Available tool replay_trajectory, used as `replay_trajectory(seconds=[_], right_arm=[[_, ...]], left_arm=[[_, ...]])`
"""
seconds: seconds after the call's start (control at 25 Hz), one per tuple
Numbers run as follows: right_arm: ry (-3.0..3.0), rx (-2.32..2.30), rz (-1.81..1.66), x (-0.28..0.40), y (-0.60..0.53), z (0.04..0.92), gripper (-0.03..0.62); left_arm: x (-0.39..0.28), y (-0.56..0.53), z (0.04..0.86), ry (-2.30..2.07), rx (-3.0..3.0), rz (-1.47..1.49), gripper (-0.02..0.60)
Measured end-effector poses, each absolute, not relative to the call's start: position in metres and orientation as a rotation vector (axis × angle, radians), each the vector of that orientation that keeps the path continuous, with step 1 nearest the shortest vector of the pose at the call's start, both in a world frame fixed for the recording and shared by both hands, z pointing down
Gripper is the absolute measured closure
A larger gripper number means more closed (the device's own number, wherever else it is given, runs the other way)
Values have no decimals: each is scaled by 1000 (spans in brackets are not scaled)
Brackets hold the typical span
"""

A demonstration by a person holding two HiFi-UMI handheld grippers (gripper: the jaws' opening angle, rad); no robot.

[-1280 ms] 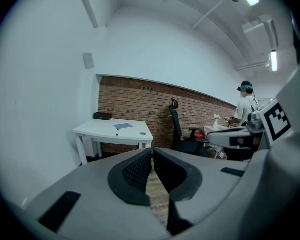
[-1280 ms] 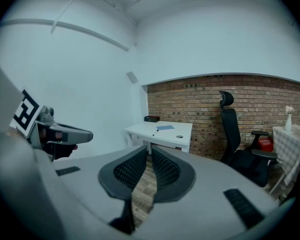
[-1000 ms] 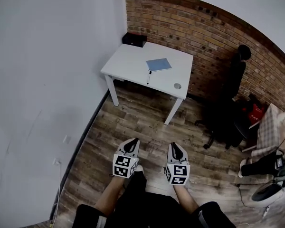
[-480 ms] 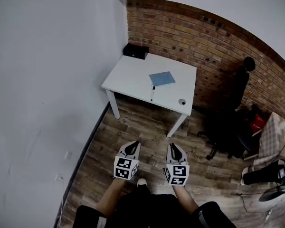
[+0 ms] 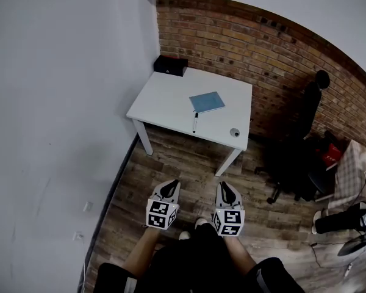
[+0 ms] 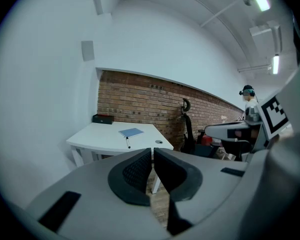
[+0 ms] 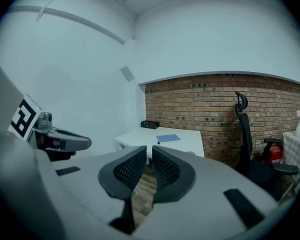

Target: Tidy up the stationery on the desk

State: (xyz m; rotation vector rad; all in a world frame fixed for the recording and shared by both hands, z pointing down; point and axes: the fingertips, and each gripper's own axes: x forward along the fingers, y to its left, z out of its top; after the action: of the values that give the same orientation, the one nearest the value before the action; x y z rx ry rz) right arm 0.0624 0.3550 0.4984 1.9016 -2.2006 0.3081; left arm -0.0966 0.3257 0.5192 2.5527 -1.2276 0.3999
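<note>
1. Left gripper (image 5: 169, 186) and right gripper (image 5: 226, 188): held side by side over the wooden floor (image 5: 189, 157). Both are clenched, pads together, with nothing between them.
2. White bench (image 5: 161, 99): ahead of both grippers and well apart from them. It is set in the corner where the white wall (image 5: 55, 102) meets the brick wall (image 5: 232, 41). Floorboards fill the stretch between the grippers and the bench's near legs.
3. Blue notebook (image 5: 207, 102): lies flat on the bench, ahead of the right gripper.
4. Black pen (image 5: 195, 122): lies on the gripper side of the notebook, its far end at the notebook's edge. Whether the two touch cannot be told.
5. Small round object (image 5: 234, 132): sits near the bench corner closest to the right gripper. It is too small to identify.
6. Black box (image 5: 170, 66): stands at the bench's far corner, beyond the left gripper, against the brick.
7. Black office chair (image 5: 296, 157): stands right of the bench and beyond the right gripper. Its dark shape hides all detail.
8. Clutter past the chair, including a red item (image 5: 331, 154): cut off by the frame edge.
9. The person's legs (image 5: 195, 261): hide the floor behind the grippers.
</note>
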Motion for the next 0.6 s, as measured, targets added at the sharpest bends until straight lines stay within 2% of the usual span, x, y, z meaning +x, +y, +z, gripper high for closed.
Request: replay_trajectory(seconds=[0.6], right_arm=[[-2218, 1951, 313, 83, 275, 506, 568]], left_arm=[[-71, 254, 531, -1194, 2593, 447, 555]])
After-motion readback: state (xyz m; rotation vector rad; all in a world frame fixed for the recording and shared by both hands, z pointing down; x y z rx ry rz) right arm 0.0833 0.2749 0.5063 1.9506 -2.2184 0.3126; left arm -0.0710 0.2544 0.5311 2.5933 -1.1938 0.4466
